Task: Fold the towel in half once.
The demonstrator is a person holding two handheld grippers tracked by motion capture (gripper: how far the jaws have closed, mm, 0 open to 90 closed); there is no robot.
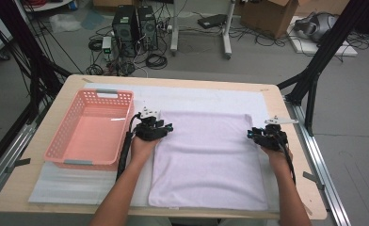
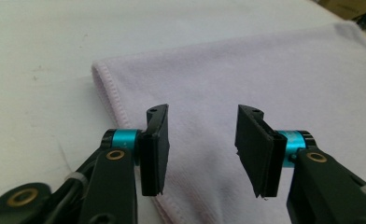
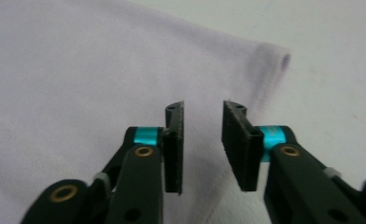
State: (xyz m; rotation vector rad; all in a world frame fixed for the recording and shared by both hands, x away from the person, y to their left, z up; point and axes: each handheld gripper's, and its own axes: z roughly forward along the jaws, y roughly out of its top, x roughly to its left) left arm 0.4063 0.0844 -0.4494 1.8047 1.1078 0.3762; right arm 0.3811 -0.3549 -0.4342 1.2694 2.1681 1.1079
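A pale lilac towel lies folded flat on the white mat in the middle of the table. My left gripper hovers at the towel's left edge near its far corner. In the left gripper view the left gripper stands open above the towel, with nothing between its pads. My right gripper is at the towel's right edge. The right gripper is open with a narrow gap, over the towel near its corner, and holds nothing.
A pink plastic basket sits empty on the table's left side, close to my left hand. A white mat covers the wooden table. Computers and cables lie on the floor beyond the far edge.
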